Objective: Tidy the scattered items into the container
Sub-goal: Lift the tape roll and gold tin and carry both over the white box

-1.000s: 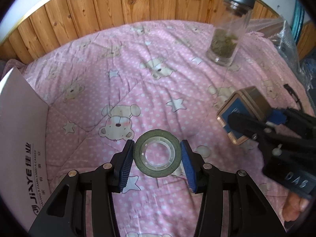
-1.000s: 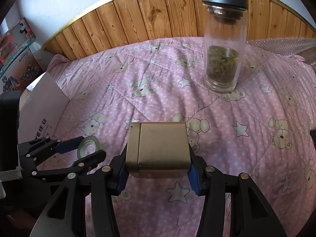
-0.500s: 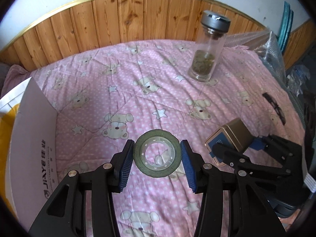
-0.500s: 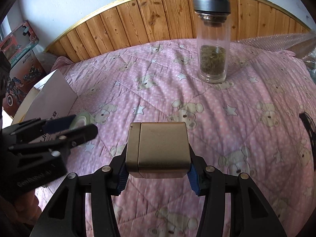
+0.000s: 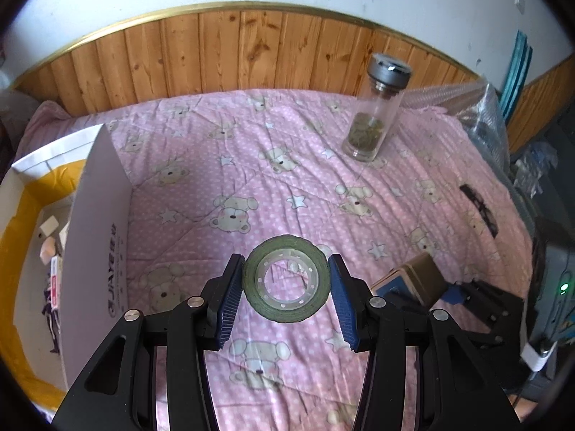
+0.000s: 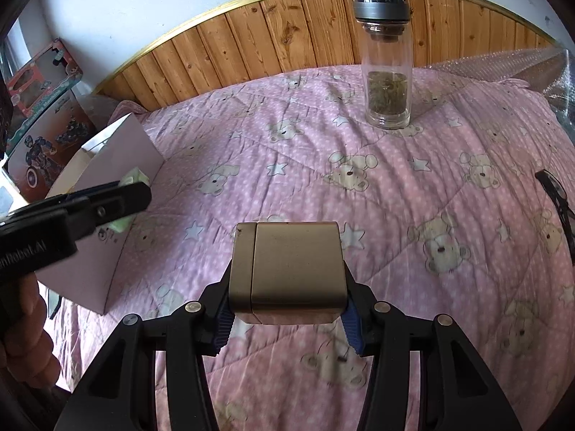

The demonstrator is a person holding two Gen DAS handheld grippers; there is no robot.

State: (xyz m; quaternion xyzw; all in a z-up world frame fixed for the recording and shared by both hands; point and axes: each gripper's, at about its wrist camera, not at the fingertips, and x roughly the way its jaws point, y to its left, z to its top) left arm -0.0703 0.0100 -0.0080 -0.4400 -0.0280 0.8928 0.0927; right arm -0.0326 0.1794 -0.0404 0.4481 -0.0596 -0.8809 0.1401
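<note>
My left gripper [image 5: 286, 283] is shut on a dark green roll of tape [image 5: 286, 284], held above the pink bear-print quilt [image 5: 287, 179]. The white cardboard box [image 5: 97, 215] with a yellow lining stands open at the left, with small items inside. My right gripper [image 6: 287, 283] is shut on a gold metal tin [image 6: 291, 273], which also shows low at the right in the left wrist view as the tin [image 5: 418, 280]. In the right wrist view the left gripper [image 6: 118, 197] hangs beside the box [image 6: 107, 230]. A glass jar of dried leaves [image 6: 386, 68] stands upright at the far side.
A wooden panel wall [image 5: 233, 50] runs behind the bed. Black eyeglasses [image 6: 555, 197] lie on the quilt at the right. Bubble wrap [image 6: 503, 64] sits at the far right. Toy boxes [image 6: 39, 107] stand beyond the cardboard box. A hand [image 6: 21, 341] holds the left gripper.
Both grippers have pulled back and up with their loads, so more of the bed shows. The box interior has come into the left wrist view. The left gripper has neared the box.
</note>
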